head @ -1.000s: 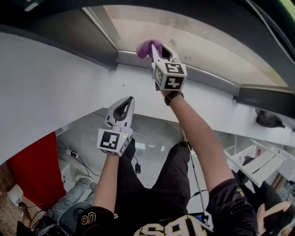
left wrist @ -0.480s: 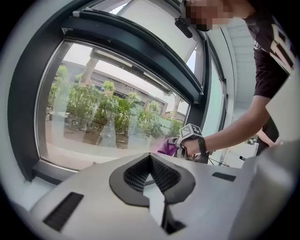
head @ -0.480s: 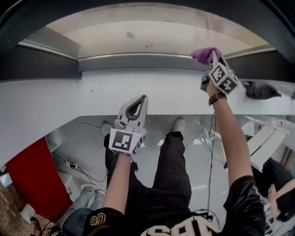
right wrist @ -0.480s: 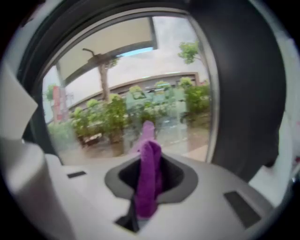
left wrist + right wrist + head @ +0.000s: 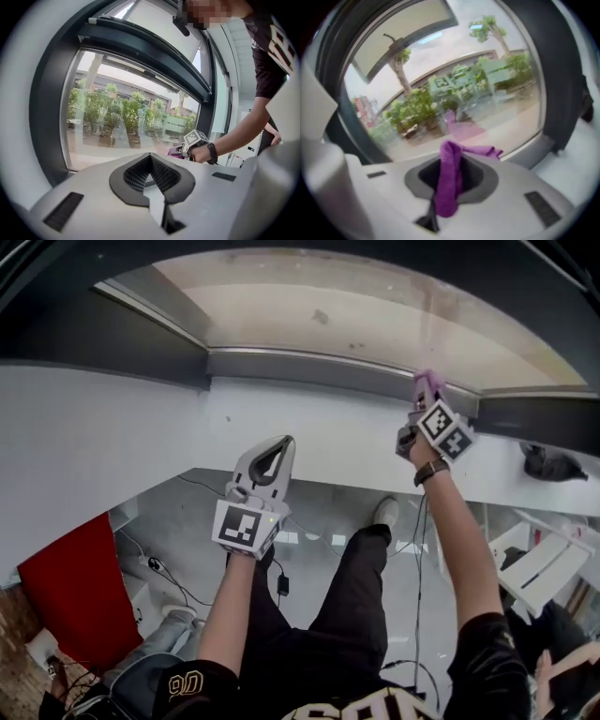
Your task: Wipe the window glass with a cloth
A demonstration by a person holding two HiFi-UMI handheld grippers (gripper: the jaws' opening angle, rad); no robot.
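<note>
Up close I'm watching the right gripper [image 5: 449, 161] clamping the purple cloth [image 5: 448, 187], its free end reaching the bottom edge of the window glass [image 5: 487, 89], while only the head view is showing the left gripper [image 5: 279, 444], jaws together and empty, hanging below the white sill [image 5: 141, 418].

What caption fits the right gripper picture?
Right gripper shut on a purple cloth, by the window glass.

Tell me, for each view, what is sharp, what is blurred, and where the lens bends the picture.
Head view: the wide lens bends the frame into an arc; the corners are dark. Left gripper view: sharp; the glass is bright with daylight, the frame around it dark. Right gripper view: slightly blurred; the cloth looks soft, and its faint pink reflection shows on the glass.
</note>
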